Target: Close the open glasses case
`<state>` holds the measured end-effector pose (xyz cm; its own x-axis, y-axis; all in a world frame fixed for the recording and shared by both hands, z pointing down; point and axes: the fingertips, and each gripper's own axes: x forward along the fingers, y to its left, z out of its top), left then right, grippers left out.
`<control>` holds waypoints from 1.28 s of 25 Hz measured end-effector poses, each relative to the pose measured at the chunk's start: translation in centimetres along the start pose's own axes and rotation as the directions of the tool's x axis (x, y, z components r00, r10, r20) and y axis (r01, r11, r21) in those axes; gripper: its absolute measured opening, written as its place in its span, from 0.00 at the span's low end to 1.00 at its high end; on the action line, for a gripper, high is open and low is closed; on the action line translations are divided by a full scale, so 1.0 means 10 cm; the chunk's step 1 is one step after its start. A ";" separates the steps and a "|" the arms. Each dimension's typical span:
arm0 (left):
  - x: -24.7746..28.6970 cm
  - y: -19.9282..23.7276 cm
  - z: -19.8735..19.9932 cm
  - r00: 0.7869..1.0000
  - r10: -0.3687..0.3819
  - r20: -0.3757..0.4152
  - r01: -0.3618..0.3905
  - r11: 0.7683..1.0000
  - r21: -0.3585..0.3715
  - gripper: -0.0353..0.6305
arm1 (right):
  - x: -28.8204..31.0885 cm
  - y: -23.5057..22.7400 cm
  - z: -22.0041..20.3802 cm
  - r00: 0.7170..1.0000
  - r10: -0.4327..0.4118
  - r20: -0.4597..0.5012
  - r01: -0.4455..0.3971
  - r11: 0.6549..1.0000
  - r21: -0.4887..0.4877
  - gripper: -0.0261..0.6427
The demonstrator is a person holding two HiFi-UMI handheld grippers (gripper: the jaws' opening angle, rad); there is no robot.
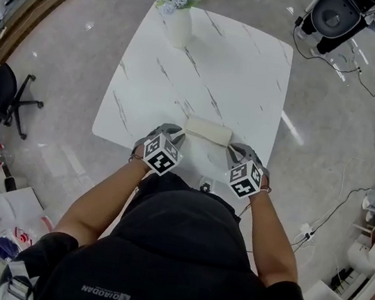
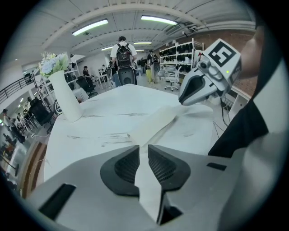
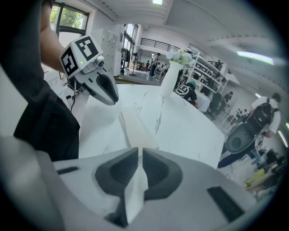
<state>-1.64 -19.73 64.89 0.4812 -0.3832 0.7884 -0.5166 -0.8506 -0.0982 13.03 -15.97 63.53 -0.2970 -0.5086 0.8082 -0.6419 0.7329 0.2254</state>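
Since the left gripper [image 1: 179,132] and right gripper [image 1: 232,148] each pinch tight on one end of the flat cream glasses case [image 1: 209,131] at the white marble table's [image 1: 208,64] near edge, closing looks started, but I'd guess the flap's not shut yet.

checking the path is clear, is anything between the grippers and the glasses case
Nothing visible does. The left gripper and the right gripper are each shut on an end of the glasses case; the vase stands far off on the table.

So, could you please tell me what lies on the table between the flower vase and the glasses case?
Only bare veined marble tabletop lies between the tall white flower vase and the cream rectangular glasses case, clearest in the head view.
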 end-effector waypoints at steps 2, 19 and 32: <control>-0.11 0.02 0.09 0.999 -0.001 0.035 0.002 0.999 -0.038 0.14 | -0.10 -0.05 0.12 0.999 -0.015 0.044 0.012 0.997 0.072 0.08; -1.21 0.28 1.25 0.901 0.038 0.431 0.084 0.962 -0.261 0.06 | -1.24 -0.67 0.99 0.847 -0.190 0.497 -0.164 0.796 0.583 0.04; -1.61 0.35 1.57 0.846 0.068 0.529 0.075 0.967 -0.245 0.06 | -1.57 -0.69 1.18 0.806 -0.250 0.537 -0.114 0.824 0.555 0.04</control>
<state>-0.13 -22.18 42.30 0.7465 -0.5726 0.3389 -0.6366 -0.7628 0.1134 13.82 -18.38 42.85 -0.4582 -0.8356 0.3029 -0.8875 0.4110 -0.2085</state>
